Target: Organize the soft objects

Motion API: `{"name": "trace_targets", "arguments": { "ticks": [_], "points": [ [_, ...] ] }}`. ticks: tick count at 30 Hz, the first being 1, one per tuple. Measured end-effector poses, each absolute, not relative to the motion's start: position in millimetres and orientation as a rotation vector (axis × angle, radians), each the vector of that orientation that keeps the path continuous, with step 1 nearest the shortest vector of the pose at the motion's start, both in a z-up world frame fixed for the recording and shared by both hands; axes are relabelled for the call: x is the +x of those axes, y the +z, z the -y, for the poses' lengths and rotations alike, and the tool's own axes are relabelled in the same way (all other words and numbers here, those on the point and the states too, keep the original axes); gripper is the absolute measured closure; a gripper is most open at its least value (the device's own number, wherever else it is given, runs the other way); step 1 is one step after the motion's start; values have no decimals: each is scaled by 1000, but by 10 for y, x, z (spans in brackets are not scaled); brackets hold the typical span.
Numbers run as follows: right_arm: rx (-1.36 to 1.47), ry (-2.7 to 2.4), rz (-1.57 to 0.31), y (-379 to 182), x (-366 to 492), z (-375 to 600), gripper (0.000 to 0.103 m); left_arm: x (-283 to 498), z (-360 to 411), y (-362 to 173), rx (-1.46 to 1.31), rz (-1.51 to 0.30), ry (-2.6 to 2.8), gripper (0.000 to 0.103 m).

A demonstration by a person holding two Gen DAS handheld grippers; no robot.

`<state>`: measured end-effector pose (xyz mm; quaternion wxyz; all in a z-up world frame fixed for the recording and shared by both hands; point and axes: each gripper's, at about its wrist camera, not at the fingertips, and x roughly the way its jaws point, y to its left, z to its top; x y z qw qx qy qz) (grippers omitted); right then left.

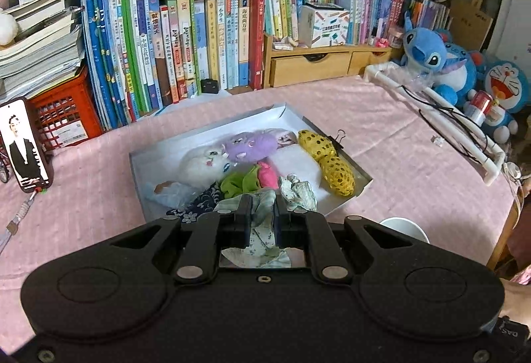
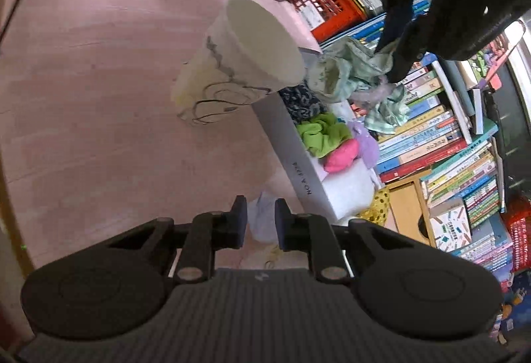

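My left gripper (image 1: 262, 213) is shut on a pale green patterned cloth (image 1: 262, 236), held just above the near edge of a shallow white box (image 1: 361, 178). In the box lie a white plush (image 1: 202, 163), a purple plush (image 1: 249, 147), a yellow spotted piece (image 1: 335, 170), a green scrunchie (image 1: 239, 183), a pink piece (image 1: 267, 177) and a dark blue floral cloth (image 1: 199, 200). In the right wrist view the left gripper (image 2: 388, 60) hangs the cloth (image 2: 351, 70) over the box (image 2: 298, 163). My right gripper (image 2: 260, 217) is low over the table beside the box, its pads against a pale crumpled wad (image 2: 262, 223).
A paper cup (image 2: 255, 47) with drawn lines stands on the pink tablecloth (image 2: 99, 97) near the box. Books (image 1: 199, 41), red crates (image 1: 63, 120) and a propped phone (image 1: 25, 143) line the back. Blue plush toys (image 1: 431, 60) and a white pipe frame (image 1: 441, 107) sit at the right.
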<state>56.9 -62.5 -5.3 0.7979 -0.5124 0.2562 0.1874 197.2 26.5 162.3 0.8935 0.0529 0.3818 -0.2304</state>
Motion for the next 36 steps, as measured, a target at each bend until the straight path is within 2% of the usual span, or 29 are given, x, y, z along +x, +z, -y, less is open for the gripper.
{"name": "trace_targets", "arguments": {
  "ticks": [6,7,9,14,26,36],
  "points": [
    [-1092,390,-560,-124,665,583,67,1987,-307,1545,95,-792,-491,91],
    [-1098,383,-545,-144,659,576,69,1989,-317,1533,92,-793,-490,91],
    [-1097,368,-528,-162,668,575,86,1993,-330,1510,85,-794,-488,91],
    [-1061,364,-513,-112,678,603,100,1986,-344,1489,87,-790,-483,91],
    [-997,456,-433,75,244,579,101,1919,-310,1525,70,-779,-483,91],
    [-789,423,-304,617,179,755,101,2014,-339,1656,18,-762,-441,91]
  ]
}}
